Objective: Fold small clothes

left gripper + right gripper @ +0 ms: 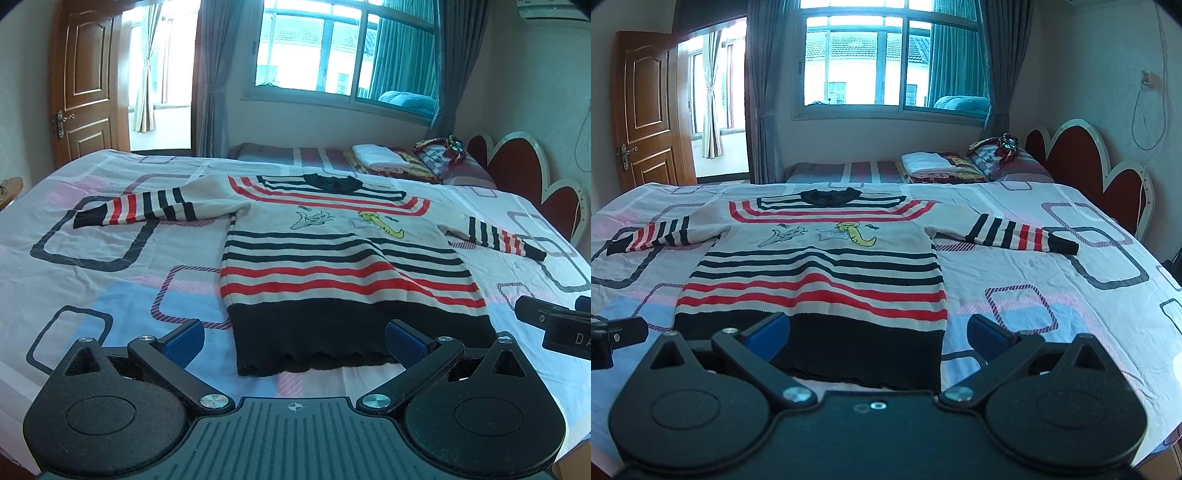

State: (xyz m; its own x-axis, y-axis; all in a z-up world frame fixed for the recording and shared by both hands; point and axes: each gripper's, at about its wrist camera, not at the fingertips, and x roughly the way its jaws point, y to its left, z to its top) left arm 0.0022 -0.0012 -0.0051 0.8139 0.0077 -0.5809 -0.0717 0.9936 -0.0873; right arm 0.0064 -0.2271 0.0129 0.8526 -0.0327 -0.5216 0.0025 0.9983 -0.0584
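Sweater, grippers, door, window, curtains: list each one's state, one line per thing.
Sweater: spread flat on the bed sheet, front up, both sleeves out, unfolded.
Left gripper: open, holding nothing, over the black hem.
Right gripper: open, holding nothing, over the hem's right part.
Door: open.
Window: cannot tell whether open or shut.
Curtains: drawn aside.
Folded linens: stacked on the far bed.

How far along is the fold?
Done: the sweater lies flat on the bed, sleeves spread out. In hand: nothing; the left claw and right claw are both open, at the black hem. Left: every fold, as no sleeve or side is turned in.
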